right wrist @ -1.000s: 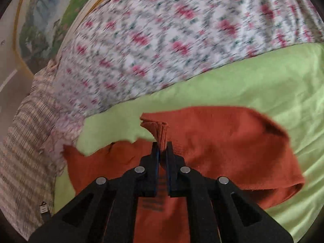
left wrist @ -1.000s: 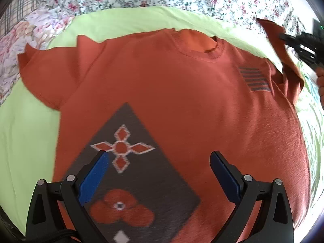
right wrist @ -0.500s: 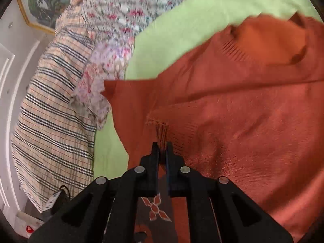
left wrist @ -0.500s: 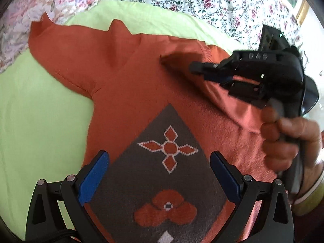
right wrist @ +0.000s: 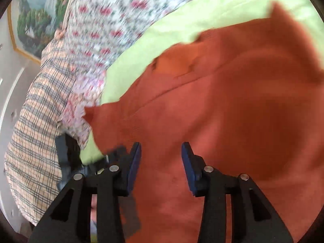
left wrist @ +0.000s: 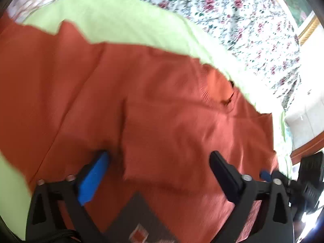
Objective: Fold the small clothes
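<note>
We've got the rust-orange knit T-shirt (left wrist: 172, 121) flat on the lime-green sheet (left wrist: 125, 26), right sleeve folded in; right gripper (right wrist: 161, 160) just opening, empty, left gripper (left wrist: 160, 172) wide, just narrowing, empty, so next we pinch the shirt's far left sleeve.

Home bedroom: a floral bedsheet (left wrist: 232, 18) covers the surface well beyond the jaws, with a lime-green cloth (left wrist: 125, 22) spread on it ahead of them. A plaid blanket (right wrist: 34, 117) lies bunched to the left of the right jaws, touching the floral sheet's edge. A framed landscape painting (right wrist: 34, 20) hangs on the wall far up-left of those jaws; a gilt frame corner (left wrist: 307, 28) shows far up-right of the left jaws.
</note>
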`<act>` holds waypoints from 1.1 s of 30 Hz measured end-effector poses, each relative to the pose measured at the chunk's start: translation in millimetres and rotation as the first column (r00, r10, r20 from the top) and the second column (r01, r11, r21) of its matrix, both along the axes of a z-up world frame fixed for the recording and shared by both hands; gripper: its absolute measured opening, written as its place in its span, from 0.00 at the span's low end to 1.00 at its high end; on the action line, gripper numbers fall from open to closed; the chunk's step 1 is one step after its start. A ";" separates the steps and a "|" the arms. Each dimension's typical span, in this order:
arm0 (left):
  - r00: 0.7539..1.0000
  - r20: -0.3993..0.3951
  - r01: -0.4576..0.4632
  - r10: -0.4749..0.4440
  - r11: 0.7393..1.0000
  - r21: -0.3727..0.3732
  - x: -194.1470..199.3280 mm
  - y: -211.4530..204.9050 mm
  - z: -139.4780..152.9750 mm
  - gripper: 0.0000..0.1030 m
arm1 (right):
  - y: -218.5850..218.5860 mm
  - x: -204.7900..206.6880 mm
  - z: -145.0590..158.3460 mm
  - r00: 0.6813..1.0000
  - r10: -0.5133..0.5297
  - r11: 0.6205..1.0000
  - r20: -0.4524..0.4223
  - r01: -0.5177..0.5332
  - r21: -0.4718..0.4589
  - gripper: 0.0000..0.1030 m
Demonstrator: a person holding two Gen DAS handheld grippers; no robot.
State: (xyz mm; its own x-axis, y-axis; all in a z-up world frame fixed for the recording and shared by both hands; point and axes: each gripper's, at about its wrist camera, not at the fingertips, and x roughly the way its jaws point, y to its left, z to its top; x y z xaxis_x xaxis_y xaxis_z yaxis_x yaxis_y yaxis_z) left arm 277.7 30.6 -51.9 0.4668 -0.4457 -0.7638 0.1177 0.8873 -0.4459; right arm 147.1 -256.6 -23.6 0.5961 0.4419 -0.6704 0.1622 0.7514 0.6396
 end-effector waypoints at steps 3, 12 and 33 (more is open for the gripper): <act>0.998 0.003 0.063 -0.063 0.998 0.006 9.9 -15.9 0.7 0.05 | -19.8 -25.1 3.5 0.997 -0.076 0.997 0.004 0.076 -0.021 0.41; 0.984 0.178 -0.061 0.020 0.972 0.225 -0.9 14.3 42.2 0.06 | -78.8 -59.7 26.5 0.973 -0.230 0.953 0.029 0.231 -0.194 0.41; 0.989 0.144 -0.001 -0.030 0.978 0.207 -7.0 -2.9 18.6 0.07 | -140.3 35.1 6.7 0.981 -0.188 0.898 -0.049 0.151 -0.414 0.10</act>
